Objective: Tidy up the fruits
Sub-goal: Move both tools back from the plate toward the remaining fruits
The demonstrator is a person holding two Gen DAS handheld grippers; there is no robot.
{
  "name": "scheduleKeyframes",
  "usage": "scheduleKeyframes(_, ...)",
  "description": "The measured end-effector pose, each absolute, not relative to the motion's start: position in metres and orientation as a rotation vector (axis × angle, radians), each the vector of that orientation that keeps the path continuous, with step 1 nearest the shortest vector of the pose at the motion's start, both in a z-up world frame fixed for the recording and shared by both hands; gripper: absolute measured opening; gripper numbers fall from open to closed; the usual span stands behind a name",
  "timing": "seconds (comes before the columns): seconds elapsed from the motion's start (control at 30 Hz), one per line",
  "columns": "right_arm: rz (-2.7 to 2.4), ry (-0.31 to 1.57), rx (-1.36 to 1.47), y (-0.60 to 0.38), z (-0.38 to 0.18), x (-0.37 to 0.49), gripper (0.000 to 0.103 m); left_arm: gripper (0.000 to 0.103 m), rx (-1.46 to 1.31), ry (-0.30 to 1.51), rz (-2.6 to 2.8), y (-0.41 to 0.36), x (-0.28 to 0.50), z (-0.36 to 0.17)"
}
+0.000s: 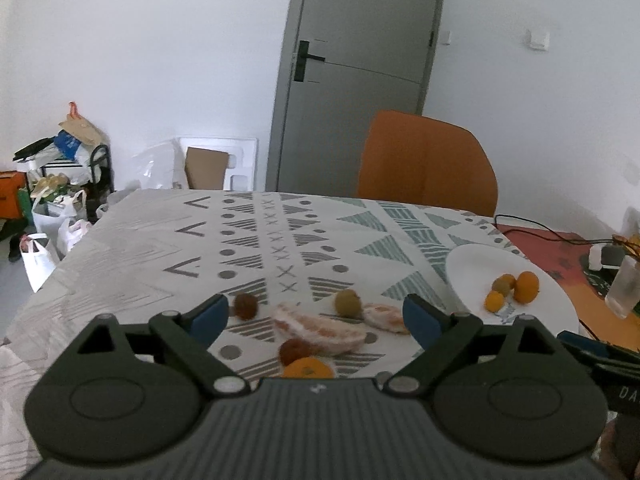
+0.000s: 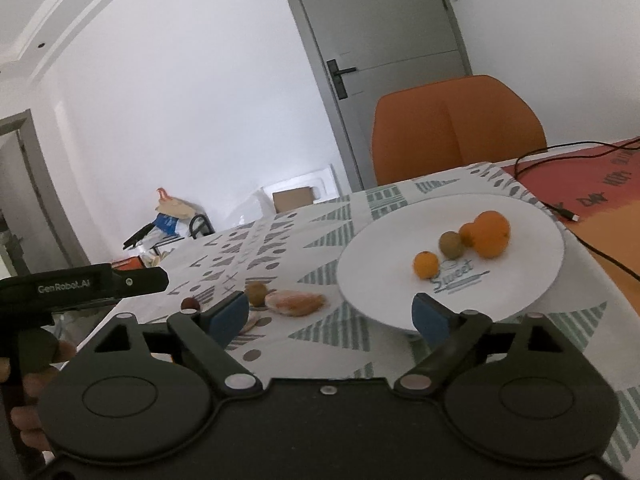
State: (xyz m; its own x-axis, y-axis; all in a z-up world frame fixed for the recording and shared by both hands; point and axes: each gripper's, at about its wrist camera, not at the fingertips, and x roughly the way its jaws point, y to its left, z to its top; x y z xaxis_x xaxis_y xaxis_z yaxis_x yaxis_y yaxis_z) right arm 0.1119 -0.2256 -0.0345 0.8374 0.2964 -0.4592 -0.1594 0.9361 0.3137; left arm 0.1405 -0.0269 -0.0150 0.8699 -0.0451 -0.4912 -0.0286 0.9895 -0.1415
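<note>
My left gripper is open and empty, just above loose fruit on the patterned tablecloth: two pale pomelo segments, a green kiwi, two brown-red lychees and an orange close under the gripper body. The white plate at right holds a big orange, two small oranges and a kiwi. My right gripper is open and empty, near the plate's front rim. The plate's big orange and kiwi show there. The left gripper's body shows at far left.
An orange chair stands behind the table. A black cable runs over a red mat at right. A clear glass stands beyond the plate. Bags and boxes are heaped on the floor at left.
</note>
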Motion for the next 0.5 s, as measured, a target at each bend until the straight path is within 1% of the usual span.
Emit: scheduleKeyframes(0.5, 0.322, 0.574, 0.214, -0.181, -0.037, 0.114, 0.089, 0.093, -0.205, 0.509, 0.039, 0.018, 0.119, -0.026)
